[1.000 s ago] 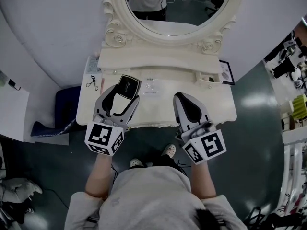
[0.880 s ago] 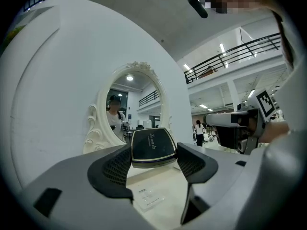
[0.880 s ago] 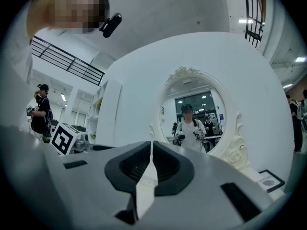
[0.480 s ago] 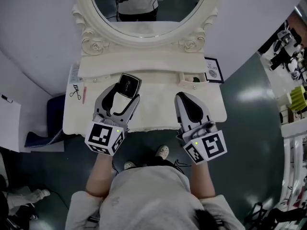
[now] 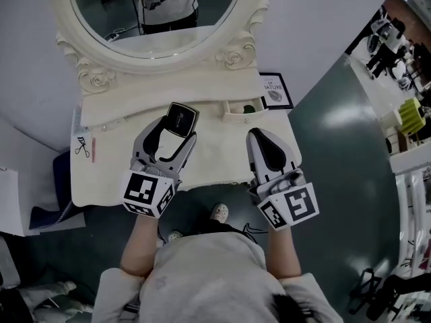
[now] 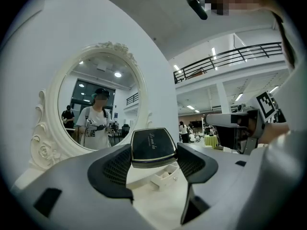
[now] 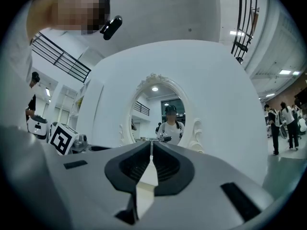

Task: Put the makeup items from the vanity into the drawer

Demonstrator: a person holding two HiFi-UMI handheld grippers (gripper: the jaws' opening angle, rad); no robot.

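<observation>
Black compact (image 5: 180,121) pinched in left claw (image 5: 179,130); right claw (image 5: 256,135) pressed together; drawer (image 5: 234,111) open.

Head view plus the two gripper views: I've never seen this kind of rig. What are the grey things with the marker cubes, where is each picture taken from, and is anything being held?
There is no robot here. A person holds a two-jaw gripper in each hand, and the marker cubes are part of those grippers. The head view comes from a camera on the person's head, looking down on a white vanity with an oval mirror. The other two pictures come from cameras riding on each gripper, looking along its jaws. The left gripper is clamped on a black compact, held above the tabletop. The right gripper is shut and empty. A small drawer stands open at the back right, and a black scissor-like tool lies near the left edge.
</observation>
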